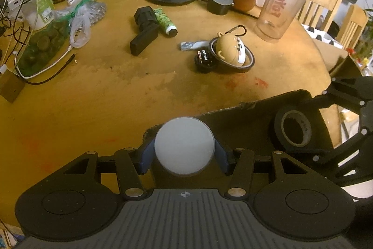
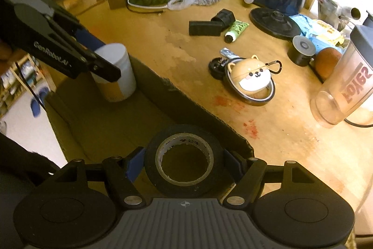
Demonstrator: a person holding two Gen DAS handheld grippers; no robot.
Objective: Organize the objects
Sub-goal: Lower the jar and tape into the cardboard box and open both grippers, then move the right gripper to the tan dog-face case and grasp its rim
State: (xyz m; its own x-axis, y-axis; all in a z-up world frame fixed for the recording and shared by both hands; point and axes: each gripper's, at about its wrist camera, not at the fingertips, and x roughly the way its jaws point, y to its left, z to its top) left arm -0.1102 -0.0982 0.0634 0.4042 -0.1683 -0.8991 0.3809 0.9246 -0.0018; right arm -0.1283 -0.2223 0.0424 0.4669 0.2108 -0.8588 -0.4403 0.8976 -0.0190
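Left gripper [image 1: 184, 151]: pinching a white round-lidded container [image 1: 184, 146].
Right gripper [image 2: 184, 165]: pinching a black tape roll [image 2: 184, 158] over the cardboard box [image 2: 191, 106].

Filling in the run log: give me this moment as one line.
left gripper: shut on white bottle | right gripper: shut on black tape roll | both over cardboard box

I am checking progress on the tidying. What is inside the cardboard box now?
Over the cardboard box the left gripper holds a white container and the right gripper a black tape roll. Its floor looks bare; they cover part.
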